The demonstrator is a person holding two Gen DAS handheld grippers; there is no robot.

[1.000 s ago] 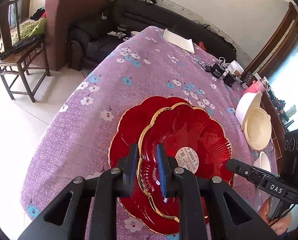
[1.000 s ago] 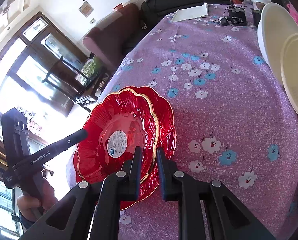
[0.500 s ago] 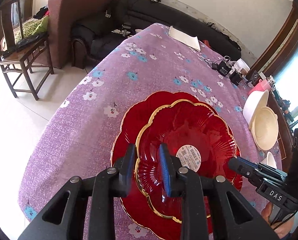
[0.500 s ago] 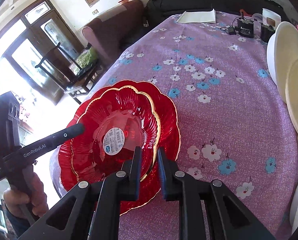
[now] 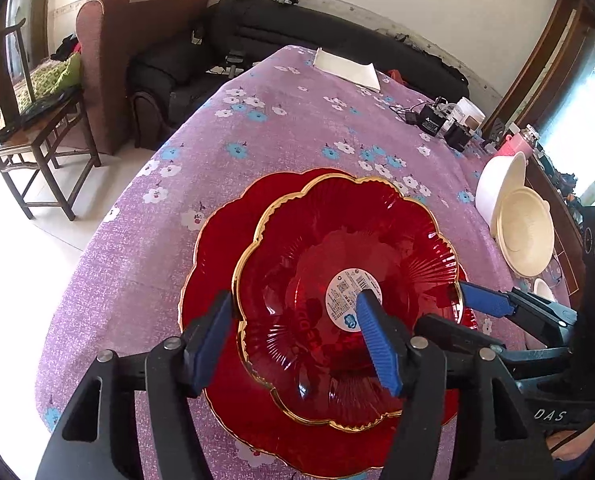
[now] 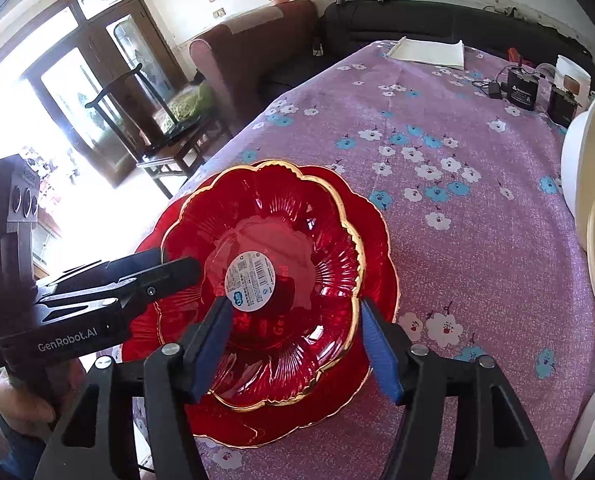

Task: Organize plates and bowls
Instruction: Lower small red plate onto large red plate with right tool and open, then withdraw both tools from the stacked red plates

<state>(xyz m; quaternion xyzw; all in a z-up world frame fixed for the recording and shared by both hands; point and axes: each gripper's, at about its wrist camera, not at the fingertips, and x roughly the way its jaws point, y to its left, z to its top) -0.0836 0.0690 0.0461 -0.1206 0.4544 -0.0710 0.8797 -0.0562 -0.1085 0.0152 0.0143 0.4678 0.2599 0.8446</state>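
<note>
A small red gold-rimmed plate with a white sticker rests on a larger red plate on the purple flowered tablecloth. My left gripper is open, its fingers straddling the small plate's near-left rim. My right gripper is open too, straddling the small plate at its near-right rim; the larger plate lies under it. Each gripper shows in the other's view, the right and the left.
Cream and white bowls lean together at the right side, also in the right wrist view. Black chargers and a cup and a folded white cloth lie at the far end. A wooden chair and sofas stand beyond the table's left edge.
Both grippers were shut on the small red plate's rim and have opened. The small plate has come down onto the larger plate.
</note>
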